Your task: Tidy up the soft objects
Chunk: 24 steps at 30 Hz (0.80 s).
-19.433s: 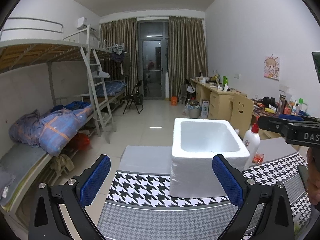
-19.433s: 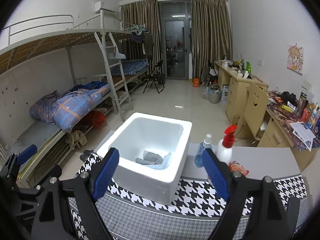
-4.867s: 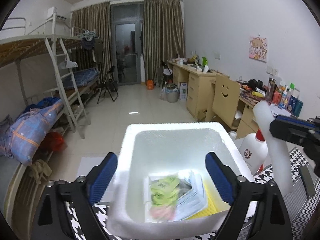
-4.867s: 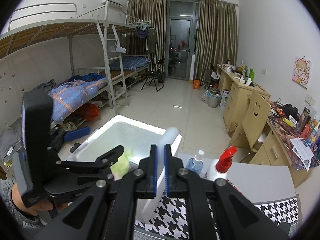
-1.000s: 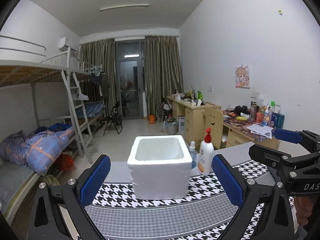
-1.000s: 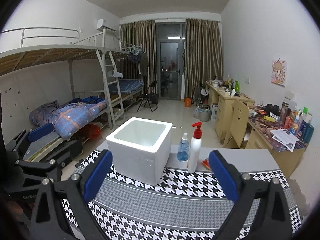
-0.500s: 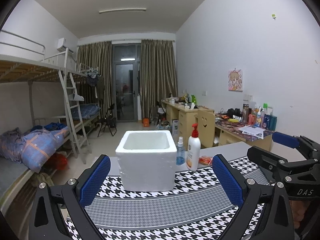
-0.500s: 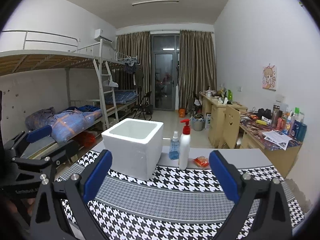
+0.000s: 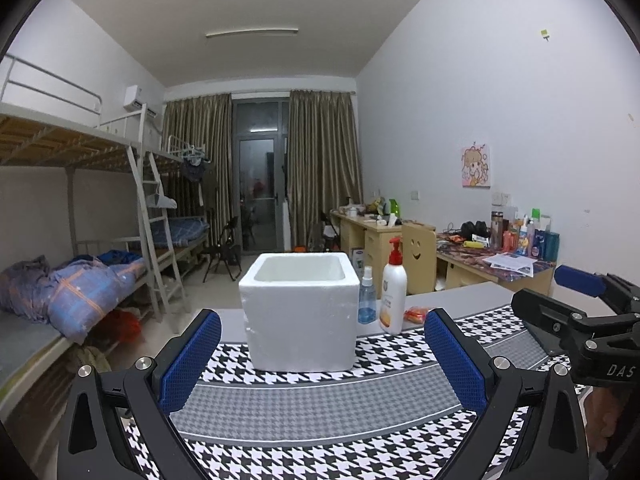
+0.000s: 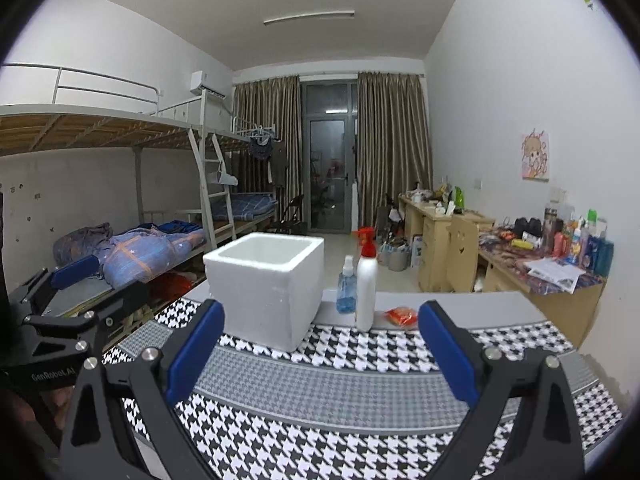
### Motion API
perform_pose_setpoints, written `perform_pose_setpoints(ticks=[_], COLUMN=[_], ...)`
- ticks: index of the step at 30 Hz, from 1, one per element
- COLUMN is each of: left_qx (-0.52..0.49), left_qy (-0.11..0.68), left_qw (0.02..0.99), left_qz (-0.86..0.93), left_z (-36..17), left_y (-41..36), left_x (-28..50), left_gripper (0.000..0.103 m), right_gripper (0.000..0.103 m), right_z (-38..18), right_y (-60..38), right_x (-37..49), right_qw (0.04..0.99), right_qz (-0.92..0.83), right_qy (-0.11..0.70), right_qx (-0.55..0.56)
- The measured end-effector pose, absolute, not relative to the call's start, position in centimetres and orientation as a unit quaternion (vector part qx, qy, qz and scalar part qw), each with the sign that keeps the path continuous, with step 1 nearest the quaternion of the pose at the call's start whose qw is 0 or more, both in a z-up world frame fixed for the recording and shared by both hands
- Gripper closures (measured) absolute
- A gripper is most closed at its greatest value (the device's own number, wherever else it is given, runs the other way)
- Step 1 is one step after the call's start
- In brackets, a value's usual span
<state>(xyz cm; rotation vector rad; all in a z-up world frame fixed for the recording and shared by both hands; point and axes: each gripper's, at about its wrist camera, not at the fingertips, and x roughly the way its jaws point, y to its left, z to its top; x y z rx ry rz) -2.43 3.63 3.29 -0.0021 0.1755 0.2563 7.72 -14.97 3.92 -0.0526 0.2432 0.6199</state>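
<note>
A white foam box point(image 9: 300, 312) stands on the houndstooth table mat point(image 9: 320, 412); it also shows in the right wrist view point(image 10: 266, 284). Its inside is hidden from both views, so the soft objects do not show. My left gripper point(image 9: 320, 360) is open and empty, held back from the box. My right gripper point(image 10: 320, 356) is open and empty, also back from the box, and shows at the right edge of the left wrist view point(image 9: 576, 308).
A white pump bottle point(image 9: 394, 288), a small blue spray bottle point(image 9: 366, 296) and an orange packet point(image 9: 416, 314) stand right of the box. Bunk beds point(image 9: 80, 264) line the left wall. Cluttered desks point(image 9: 496, 256) line the right wall.
Both grippers have pulled further back and slightly up from the box, so it looks smaller. Both stay open and empty.
</note>
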Motion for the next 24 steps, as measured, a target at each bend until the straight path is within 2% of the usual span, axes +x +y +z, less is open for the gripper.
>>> perform_pose_setpoints(ticks=[24], left_qx=[-0.011], left_qy=[0.118], left_qw=[0.984], left_qz=[0.136], left_z=[-0.3], left_y=[4.3], left_x=[-2.0], left_gripper=[0.001], right_gripper=[0.004], right_z=[0.3], right_y=[-15.1], right_x=[7.3], right_qw=[0.946], right_qz=[0.297], right_qy=[0.130], right_qx=[-0.022])
